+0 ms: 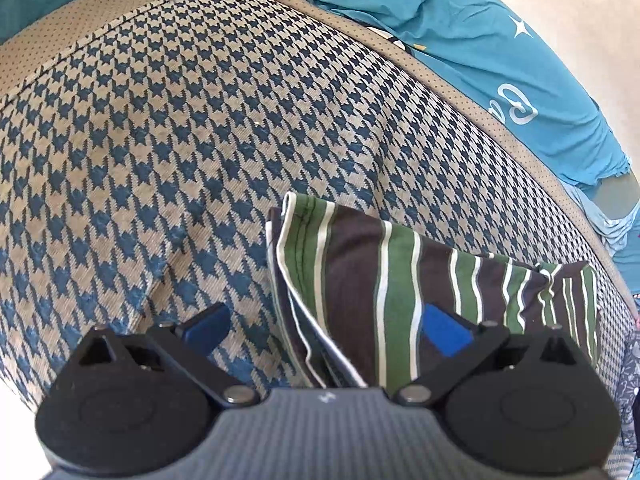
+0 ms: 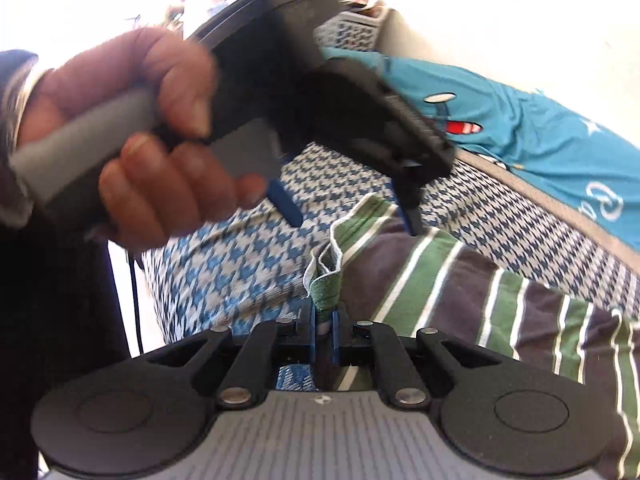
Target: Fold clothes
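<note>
Two grippers work over a striped garment (image 2: pixel 460 280) lying on a houndstooth cushion (image 1: pixel 180 140). The right gripper (image 2: pixel 324 330) has its blue pads pressed nearly together on a bunched green corner of the garment, which stands up in a small fold between them. The left gripper (image 2: pixel 348 208), seen from the right wrist view, is gripped by a hand (image 2: pixel 152 140) wrapped around its grey handle; its two blue fingers stand well apart, with nothing pinched. One finger (image 2: pixel 286 206) hangs over bare cushion, the other over the garment's near edge, perhaps touching the cloth, though blur makes that hard to judge.

From the left wrist view, the garment (image 1: pixel 400 280), in bands of green, dark brown and white, lies folded on the cushion's lower right part, its hem edge turned toward the camera. The left gripper (image 1: pixel 326 328) shows the same wide spread: one pad over cushion, one over stripes.

Beyond the cushion's tan piping lies a teal cloth (image 1: pixel 460 40) printed with a red-and-white plane and white stars.
</note>
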